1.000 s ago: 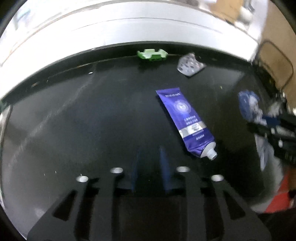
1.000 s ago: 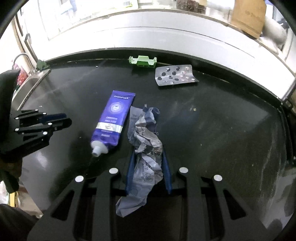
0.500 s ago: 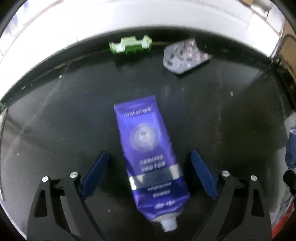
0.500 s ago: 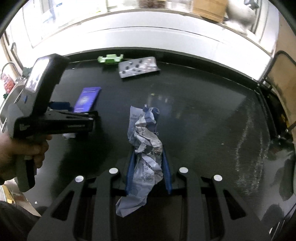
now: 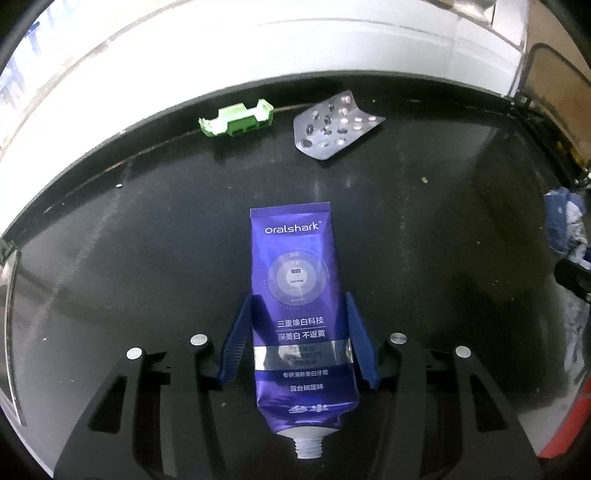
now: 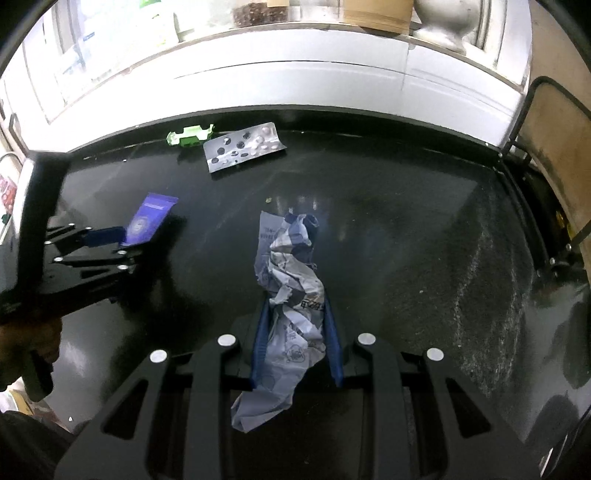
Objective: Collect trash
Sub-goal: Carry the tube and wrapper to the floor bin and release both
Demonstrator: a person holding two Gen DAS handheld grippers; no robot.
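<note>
**Dark table under a white ledge**

We see a glossy black table (image 6: pixel 406 229) with dusty streaks, a white wall (image 6: pixel 295 74) behind it, a cluttered ledge (image 6: pixel 369 27) above, and a black metal frame (image 6: pixel 554 110) at right.

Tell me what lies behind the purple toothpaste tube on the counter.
Behind the toothpaste tube, near the black counter's back edge, lie a green plastic clip and a used blister pack. The tube hides whatever lies beneath it.

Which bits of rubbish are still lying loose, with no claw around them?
The green plastic clip and the pill sheet by the far edge. The toothpaste tube and crumpled wrapper each sit between claw fingers.
</note>
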